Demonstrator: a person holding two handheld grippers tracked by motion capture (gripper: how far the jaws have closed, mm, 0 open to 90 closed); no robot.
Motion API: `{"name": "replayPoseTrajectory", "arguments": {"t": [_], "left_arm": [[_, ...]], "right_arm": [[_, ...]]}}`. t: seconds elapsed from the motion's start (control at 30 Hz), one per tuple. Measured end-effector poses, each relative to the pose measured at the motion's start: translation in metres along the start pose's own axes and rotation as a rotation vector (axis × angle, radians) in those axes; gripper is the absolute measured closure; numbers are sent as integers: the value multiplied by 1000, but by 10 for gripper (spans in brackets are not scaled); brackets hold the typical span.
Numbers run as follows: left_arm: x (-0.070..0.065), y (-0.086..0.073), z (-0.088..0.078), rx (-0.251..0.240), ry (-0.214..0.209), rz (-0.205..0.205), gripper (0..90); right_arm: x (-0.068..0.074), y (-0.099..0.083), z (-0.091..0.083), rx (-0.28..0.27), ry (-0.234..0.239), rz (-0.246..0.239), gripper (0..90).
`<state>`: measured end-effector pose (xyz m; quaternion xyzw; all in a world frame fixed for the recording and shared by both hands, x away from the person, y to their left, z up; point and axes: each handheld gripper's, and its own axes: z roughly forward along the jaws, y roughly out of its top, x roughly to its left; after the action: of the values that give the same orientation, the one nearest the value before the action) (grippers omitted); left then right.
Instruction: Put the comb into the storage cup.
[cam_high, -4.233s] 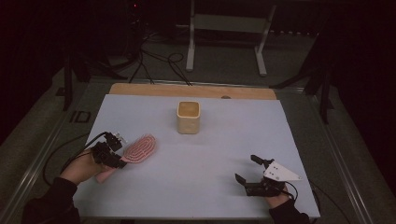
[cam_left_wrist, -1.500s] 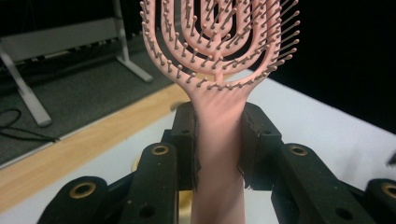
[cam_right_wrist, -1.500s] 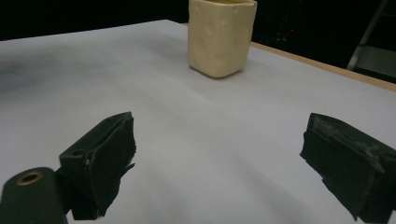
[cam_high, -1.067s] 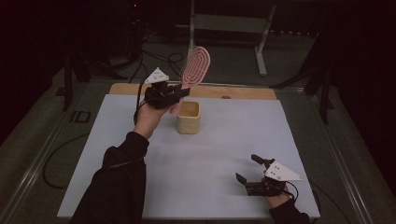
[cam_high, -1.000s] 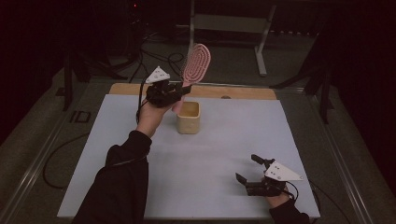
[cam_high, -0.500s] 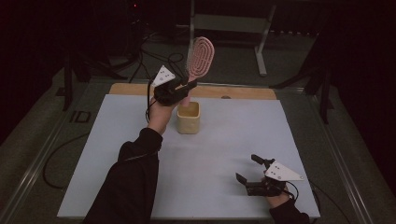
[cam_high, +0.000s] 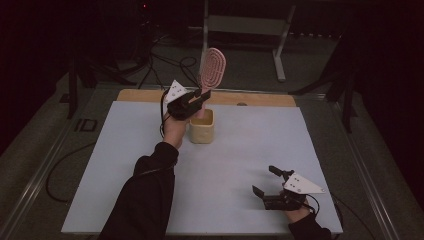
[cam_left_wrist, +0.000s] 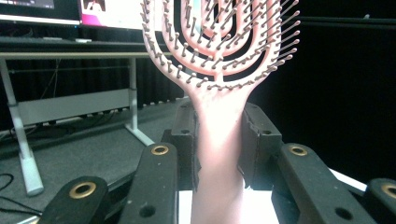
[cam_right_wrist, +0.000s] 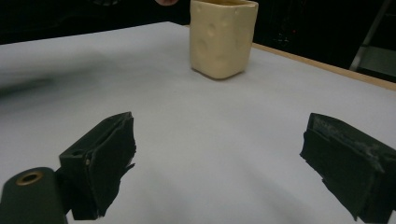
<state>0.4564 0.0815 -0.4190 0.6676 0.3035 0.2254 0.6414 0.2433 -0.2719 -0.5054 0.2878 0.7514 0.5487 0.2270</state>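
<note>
A pink hairbrush (cam_high: 212, 67) stands almost upright, bristle head up, with its handle end over the mouth of a cream square cup (cam_high: 202, 127) at the table's back middle. My left gripper (cam_high: 196, 101) is shut on the brush handle (cam_left_wrist: 218, 154) just above the cup. In the left gripper view the two pads press the handle from both sides. My right gripper (cam_high: 266, 181) rests low near the table's front right, open with nothing between its fingers (cam_right_wrist: 105, 154); the cup (cam_right_wrist: 222, 36) stands far ahead of it.
The white table top (cam_high: 125, 165) has a wooden strip (cam_high: 260, 99) along its back edge. Behind the table stand a metal-framed stand (cam_high: 245, 25) and cables (cam_high: 165, 60) on the dark floor. The person's dark left sleeve (cam_high: 145, 195) reaches across the table's middle left.
The left gripper lifted the brush from the table's left side, carried it to the cup and turned it from tilted to nearly upright. The right gripper has stayed still.
</note>
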Motion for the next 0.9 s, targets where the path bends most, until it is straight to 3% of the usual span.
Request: {"name": "replayPoseTrajectory", "arguments": {"t": [0.17,0.67,0.87,0.9], "left_arm": [[-1,-11,3,8,4,6,700],[-1,-39,2,13,35,-40,700],[-3,-45,0,25,36,-38,699],[-5,-47,-1,32,38,-21,699]], "right_arm": [[0,0,0,-1,1,2,94],[0,0,0,-1,4,1,93],[0,0,0,-1,4,2,93],[0,0,0,2,5,2,93]]}}
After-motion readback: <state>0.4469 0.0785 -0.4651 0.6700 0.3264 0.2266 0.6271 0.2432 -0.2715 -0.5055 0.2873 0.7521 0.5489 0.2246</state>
